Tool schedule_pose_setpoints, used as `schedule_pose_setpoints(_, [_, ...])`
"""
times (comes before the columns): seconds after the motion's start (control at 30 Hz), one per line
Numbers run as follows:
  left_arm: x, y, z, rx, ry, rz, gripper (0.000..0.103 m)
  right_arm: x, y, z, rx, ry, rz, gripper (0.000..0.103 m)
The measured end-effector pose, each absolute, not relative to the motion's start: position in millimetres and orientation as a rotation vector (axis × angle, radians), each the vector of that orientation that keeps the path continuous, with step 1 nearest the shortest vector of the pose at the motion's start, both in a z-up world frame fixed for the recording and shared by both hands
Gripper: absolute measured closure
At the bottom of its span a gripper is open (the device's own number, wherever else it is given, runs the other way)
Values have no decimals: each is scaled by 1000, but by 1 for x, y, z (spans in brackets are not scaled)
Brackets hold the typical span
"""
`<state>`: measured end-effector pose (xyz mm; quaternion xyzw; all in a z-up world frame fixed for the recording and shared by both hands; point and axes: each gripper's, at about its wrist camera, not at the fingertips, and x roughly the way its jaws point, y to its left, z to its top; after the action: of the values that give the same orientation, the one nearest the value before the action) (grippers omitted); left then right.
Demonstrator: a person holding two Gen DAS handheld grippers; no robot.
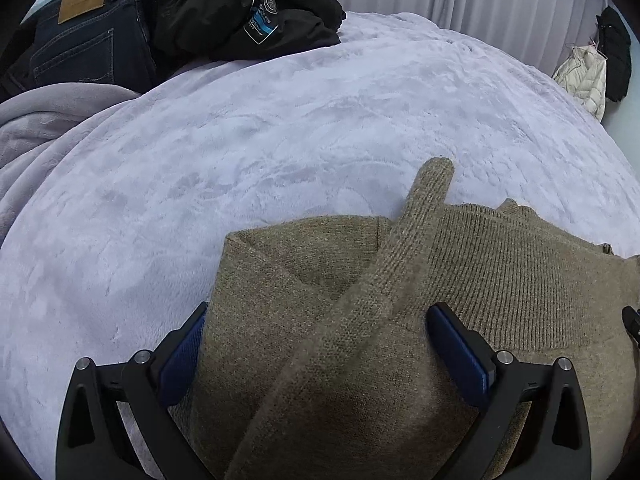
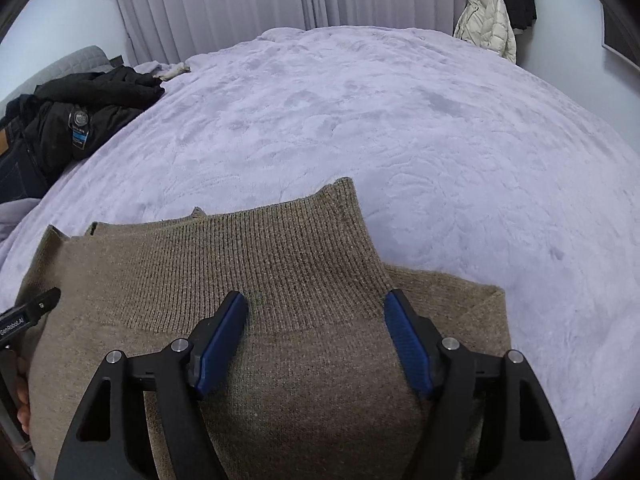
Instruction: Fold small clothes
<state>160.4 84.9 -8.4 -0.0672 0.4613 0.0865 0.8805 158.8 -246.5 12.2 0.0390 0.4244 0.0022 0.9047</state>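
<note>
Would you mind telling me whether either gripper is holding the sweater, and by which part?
Nothing is held. Both the left gripper and the right gripper stand open over the sweater, pads clear of the knit.

The sweater [image 2: 256, 280] is a coarse olive-brown knit, ribbed at its hem and matt all over. It lies on a bed [image 2: 400, 128] covered in soft, brushed lilac plush. Each tool's fingers are matt black plastic with textured blue pads [image 2: 408, 344] and shiny metal pins.
</note>
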Motion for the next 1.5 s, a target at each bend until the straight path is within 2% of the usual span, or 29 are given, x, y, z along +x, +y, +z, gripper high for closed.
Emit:
schedule_pose_setpoints(0.1, [162,85,7,-97,1018,206,0,166,-232,16,-21,936,-33,26])
schedule_pose_setpoints(0.17, [146,84,32,-86,948,235,0,167,-225,33,-71,998,-63,25])
schedule_pose_setpoints(0.23, [123,80,50,-116,888,215,0,146,-222,60,-41,927,-71,25])
schedule_pose_setpoints(0.33, [95,66,51,-130,892,164,0,111,-208,79,-1,863,-1,21])
schedule_pose_setpoints(0.57, [45,22,19,-48,909,136,0,73,-178,32,-48,954,8,22])
schedule_pose_setpoints(0.87, [10,42,6,-133,827,131,0,-10,-198,31,-32,815,47,19])
schedule_pose_setpoints(1.0, [12,37,8,-106,841,155,0,-19,-204,25,-12,836,81,10])
schedule_pose_setpoints(1.1, [19,22,28,-29,837,152,0,-17,-196,20,-57,839,100,1])
schedule_pose_setpoints(1.23, [57,-15,57,146,743,86,0,-18,-193,16,-72,829,93,1])
schedule_pose_setpoints(1.4, [149,-7,31,185,903,143,0,-21,-195,14,-66,818,98,1])
schedule_pose_setpoints(1.47, [171,24,14,112,995,205,0,-21,-196,13,-62,817,100,1])
schedule_pose_setpoints(1.5, [176,50,8,-13,1035,193,0,-21,-196,13,-62,816,101,1])
